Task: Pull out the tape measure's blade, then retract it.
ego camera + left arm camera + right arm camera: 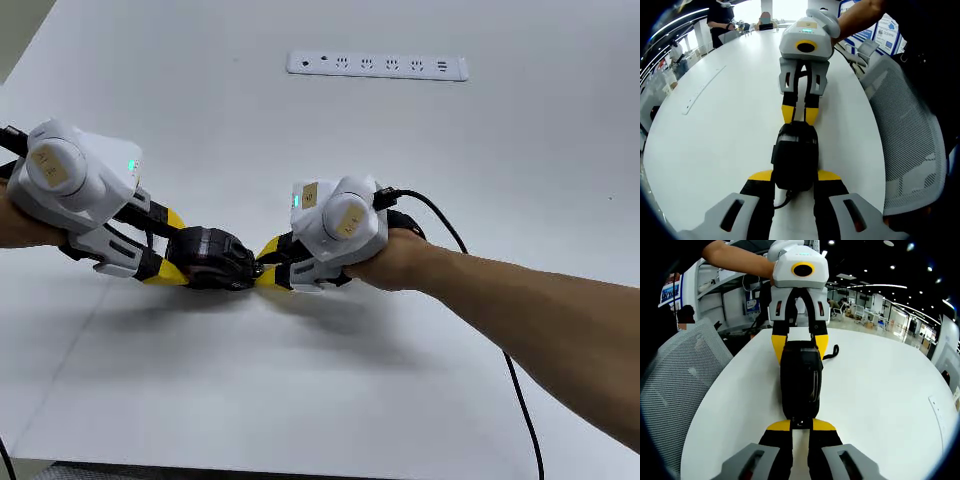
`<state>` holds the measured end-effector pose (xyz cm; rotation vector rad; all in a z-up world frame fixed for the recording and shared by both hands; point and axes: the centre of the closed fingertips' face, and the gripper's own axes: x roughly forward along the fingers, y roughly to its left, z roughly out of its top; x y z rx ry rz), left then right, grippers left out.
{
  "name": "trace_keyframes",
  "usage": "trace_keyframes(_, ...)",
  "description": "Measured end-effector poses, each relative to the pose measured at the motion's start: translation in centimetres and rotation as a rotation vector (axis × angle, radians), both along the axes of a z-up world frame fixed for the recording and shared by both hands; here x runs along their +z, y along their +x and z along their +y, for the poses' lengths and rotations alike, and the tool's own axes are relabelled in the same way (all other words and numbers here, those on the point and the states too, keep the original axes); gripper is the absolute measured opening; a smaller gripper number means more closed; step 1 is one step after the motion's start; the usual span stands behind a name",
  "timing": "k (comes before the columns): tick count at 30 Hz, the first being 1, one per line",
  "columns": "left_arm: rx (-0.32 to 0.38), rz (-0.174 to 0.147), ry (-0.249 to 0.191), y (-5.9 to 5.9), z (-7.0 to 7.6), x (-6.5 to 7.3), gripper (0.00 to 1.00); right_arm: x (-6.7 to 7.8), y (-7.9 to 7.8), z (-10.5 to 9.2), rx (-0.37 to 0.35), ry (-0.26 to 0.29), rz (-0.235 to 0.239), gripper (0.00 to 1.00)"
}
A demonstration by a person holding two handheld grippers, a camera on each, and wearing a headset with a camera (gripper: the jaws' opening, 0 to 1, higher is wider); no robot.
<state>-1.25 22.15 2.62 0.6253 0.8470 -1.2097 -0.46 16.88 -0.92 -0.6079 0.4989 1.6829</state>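
Note:
A black tape measure (212, 258) lies just above the white table (420, 170), held between both grippers. My left gripper (168, 247) is shut on its case from the left; in the left gripper view its yellow tips (795, 176) clamp the case (795, 152). My right gripper (265, 265) meets it from the right, its tips shut on the blade end at the case mouth. The right gripper view has those tips (797, 426) pinched together right against the case (800, 375). No length of blade shows between case and tips.
A white power strip (377, 66) lies at the table's far side. A black cable (520, 400) trails from the right gripper toward the front edge. A grey mesh chair (905, 140) stands beside the table. People stand at the far end of the room.

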Motion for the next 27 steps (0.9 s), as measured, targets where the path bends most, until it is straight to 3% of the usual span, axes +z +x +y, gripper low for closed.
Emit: trace_keyframes(27, -0.012, 0.008, 0.001, -0.01, -0.05, -0.04, 0.23, 0.02, 0.04, -0.64, 0.011, -0.019, -0.018, 0.05)
